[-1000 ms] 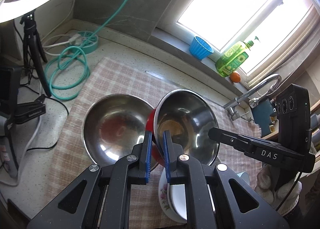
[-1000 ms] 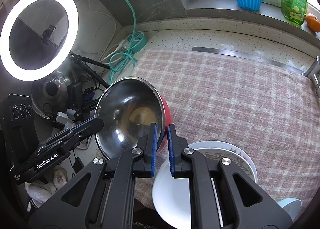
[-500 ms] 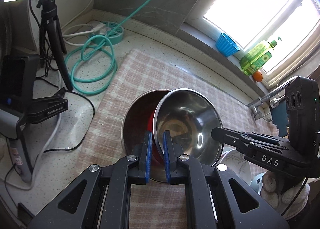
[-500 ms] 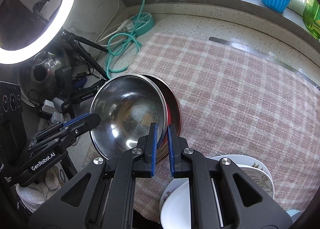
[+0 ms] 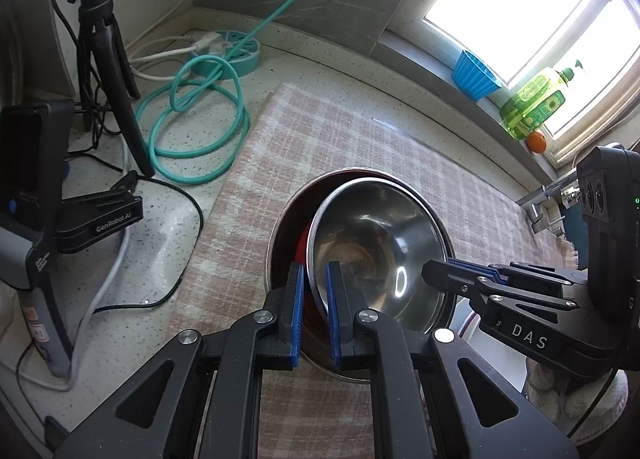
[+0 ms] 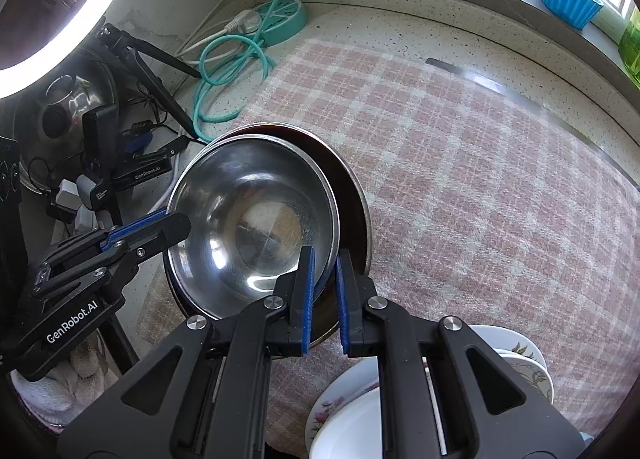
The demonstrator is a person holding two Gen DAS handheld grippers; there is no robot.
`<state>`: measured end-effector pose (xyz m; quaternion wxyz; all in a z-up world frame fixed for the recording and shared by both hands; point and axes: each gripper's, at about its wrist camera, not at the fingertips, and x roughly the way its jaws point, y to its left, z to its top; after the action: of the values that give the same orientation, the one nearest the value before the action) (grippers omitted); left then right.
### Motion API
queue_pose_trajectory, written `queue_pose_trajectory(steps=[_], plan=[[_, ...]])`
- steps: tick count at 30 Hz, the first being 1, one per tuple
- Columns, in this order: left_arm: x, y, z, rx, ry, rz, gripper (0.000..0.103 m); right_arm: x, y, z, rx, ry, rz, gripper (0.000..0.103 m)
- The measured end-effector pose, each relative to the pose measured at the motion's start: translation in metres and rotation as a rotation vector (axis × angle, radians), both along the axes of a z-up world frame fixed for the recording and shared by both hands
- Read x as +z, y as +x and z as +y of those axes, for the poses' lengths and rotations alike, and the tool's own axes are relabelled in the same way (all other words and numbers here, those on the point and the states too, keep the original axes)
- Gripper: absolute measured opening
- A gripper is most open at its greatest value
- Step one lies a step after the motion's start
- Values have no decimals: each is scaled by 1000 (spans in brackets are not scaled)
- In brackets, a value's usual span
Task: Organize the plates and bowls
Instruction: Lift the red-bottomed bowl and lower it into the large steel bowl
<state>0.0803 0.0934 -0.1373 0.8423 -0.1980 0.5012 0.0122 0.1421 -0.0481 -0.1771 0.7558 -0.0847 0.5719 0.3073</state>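
Observation:
A steel bowl [image 5: 372, 243] with a red outside hangs between both grippers. It is tilted a little and sits low inside a larger steel bowl [image 5: 280, 219] on the checked cloth [image 5: 340, 139]. My left gripper [image 5: 314, 271] is shut on the smaller bowl's near rim. My right gripper [image 6: 324, 259] is shut on the opposite rim; in the left wrist view its fingertips [image 5: 440, 273] come in from the right. In the right wrist view the smaller bowl [image 6: 248, 211] covers most of the larger bowl [image 6: 356, 211]. Whether the two bowls touch is hidden.
A stack of white flowered plates [image 6: 524, 359] lies on the cloth just right of the bowls. A tripod [image 5: 108, 71], a coiled teal cable [image 5: 196, 119] and devices crowd the left counter. A blue cup [image 5: 474, 77], a green bottle [image 5: 534, 103] and a faucet [image 5: 548, 195] stand at the back right.
Both grippers carried the smaller bowl leftward and down, from above the plates beside the larger bowl to inside it. Both grips stayed shut on its rim.

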Motion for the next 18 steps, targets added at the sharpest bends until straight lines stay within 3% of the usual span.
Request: queue_pose_trajectory(steps=[18], plan=[[-7, 6, -4, -13, 21, 27, 9, -3, -1, 5, 27, -30, -48, 15]])
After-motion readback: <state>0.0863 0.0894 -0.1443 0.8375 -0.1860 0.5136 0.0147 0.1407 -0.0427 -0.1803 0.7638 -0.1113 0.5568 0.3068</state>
